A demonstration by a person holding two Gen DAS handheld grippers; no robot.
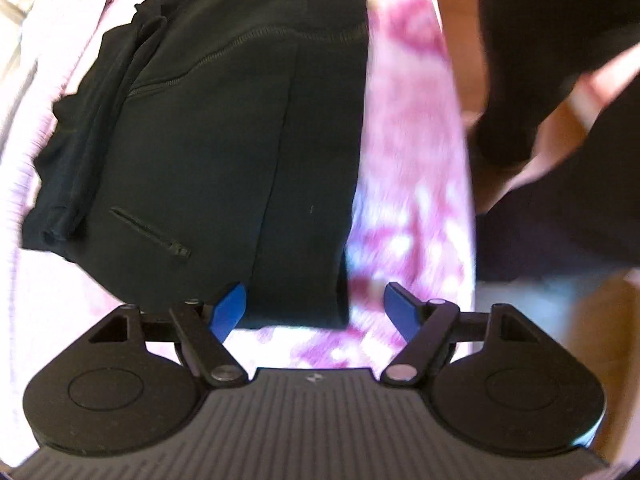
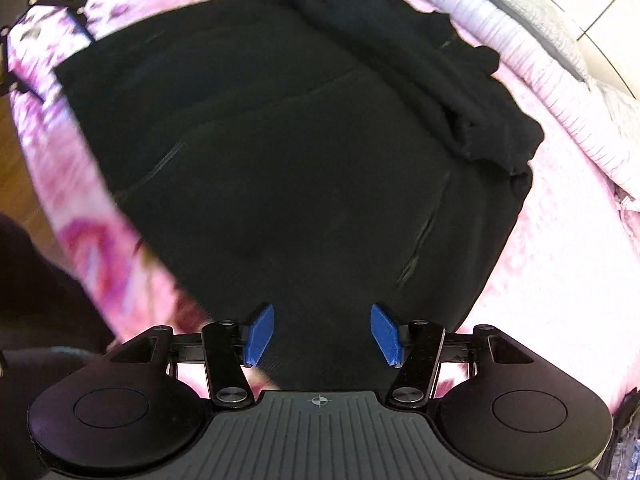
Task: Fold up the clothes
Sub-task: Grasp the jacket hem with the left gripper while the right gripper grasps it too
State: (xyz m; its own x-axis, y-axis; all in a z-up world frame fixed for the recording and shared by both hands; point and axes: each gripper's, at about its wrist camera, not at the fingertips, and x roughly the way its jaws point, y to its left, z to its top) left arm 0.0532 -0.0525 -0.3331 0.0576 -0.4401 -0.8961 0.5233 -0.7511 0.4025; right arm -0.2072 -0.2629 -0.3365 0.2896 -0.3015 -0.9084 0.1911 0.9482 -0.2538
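Overhead, both grippers, left (image 1: 314, 310) and right (image 2: 322, 334), tilt steeply down over the black garment (image 2: 280, 152); jaws released, empty.

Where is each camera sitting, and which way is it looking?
Left wrist: sits on the left gripper, looking down past open blue fingers at the black garment on the pink floral cover.
Right wrist: sits on the right gripper, looking down over open fingers; the other gripper shows top left.
Both share the garment and cover.

Both wrist cameras look steeply down, close over the bed. They share the black garment (image 1: 224, 152) (image 2: 288, 152) lying on the pink floral bedspread (image 1: 412, 184) (image 2: 560, 264).
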